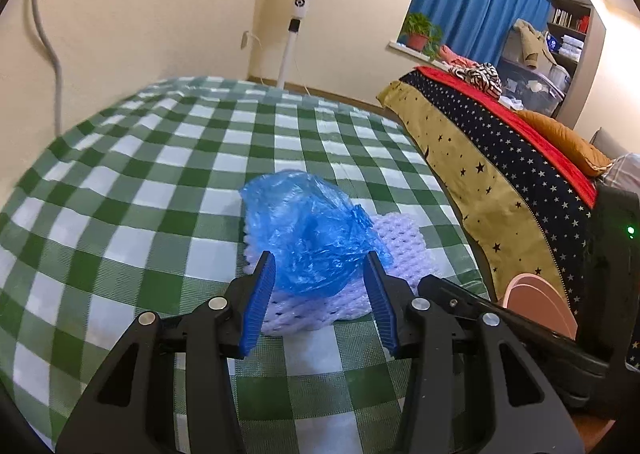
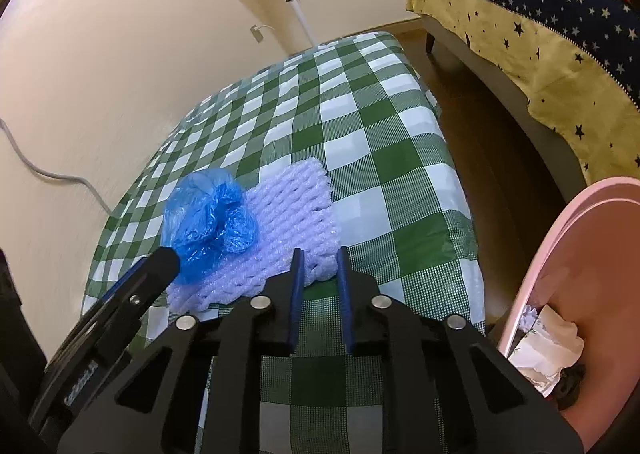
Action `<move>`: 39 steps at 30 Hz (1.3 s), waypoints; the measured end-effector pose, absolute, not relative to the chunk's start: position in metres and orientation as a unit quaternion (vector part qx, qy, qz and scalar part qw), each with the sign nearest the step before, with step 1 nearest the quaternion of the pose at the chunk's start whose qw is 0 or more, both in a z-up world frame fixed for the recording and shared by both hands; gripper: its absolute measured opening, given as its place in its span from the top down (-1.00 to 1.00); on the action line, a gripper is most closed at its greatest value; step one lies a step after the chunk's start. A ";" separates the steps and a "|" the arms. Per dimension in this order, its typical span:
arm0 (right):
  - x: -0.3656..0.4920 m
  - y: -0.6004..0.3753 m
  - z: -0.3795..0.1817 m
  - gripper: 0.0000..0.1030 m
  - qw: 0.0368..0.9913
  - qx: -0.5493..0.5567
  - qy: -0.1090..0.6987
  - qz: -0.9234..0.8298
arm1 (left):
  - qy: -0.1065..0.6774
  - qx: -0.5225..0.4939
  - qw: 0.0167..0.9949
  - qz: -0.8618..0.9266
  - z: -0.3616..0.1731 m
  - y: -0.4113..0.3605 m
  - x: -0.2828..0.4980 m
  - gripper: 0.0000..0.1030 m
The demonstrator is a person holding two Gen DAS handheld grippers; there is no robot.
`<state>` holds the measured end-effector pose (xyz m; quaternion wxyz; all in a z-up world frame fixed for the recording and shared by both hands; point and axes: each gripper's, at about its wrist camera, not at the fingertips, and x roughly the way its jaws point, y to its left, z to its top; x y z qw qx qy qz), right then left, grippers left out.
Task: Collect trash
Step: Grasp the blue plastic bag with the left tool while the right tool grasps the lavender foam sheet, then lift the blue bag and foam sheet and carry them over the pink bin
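1. The left tool [image 1: 322, 266] stands wide, its 2 blue pads on either side of the blue bag [image 1: 308, 230]; whether they touch it I cannot tell.
2. The bag lies crumpled on the foam net [image 2: 280, 222], at the net's left end.
3. The right tool [image 2: 319, 268] is narrow, its pads pressing the net's near right corner.
4. Both lie on the checked table [image 1: 132, 182], near its right edge.
5. A pink bin [image 2: 592, 254] at near right holds crumpled paper [image 2: 548, 350].
6. A bed [image 1: 500, 158] stands at far right.
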<state>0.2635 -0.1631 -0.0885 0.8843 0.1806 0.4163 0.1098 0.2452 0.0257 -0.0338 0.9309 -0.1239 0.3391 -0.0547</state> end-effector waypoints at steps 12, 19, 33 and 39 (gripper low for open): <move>0.249 -0.164 -0.076 0.89 0.891 0.187 0.394 0.125 | 0.369 -0.142 0.917 -0.058 -0.043 0.033 0.237 0.95; 0.226 -0.166 -0.053 0.89 0.906 0.171 0.368 0.124 | 0.350 -0.137 0.926 -0.034 -0.027 0.042 0.213 0.95; 0.179 -0.176 -0.011 0.90 0.926 0.139 0.331 0.119 | 0.322 -0.130 0.937 -0.032 0.006 0.042 0.172 0.95; 0.164 -0.188 0.003 0.90 0.932 0.138 0.318 0.109 | 0.318 -0.125 0.939 -0.043 0.013 0.037 0.158 0.95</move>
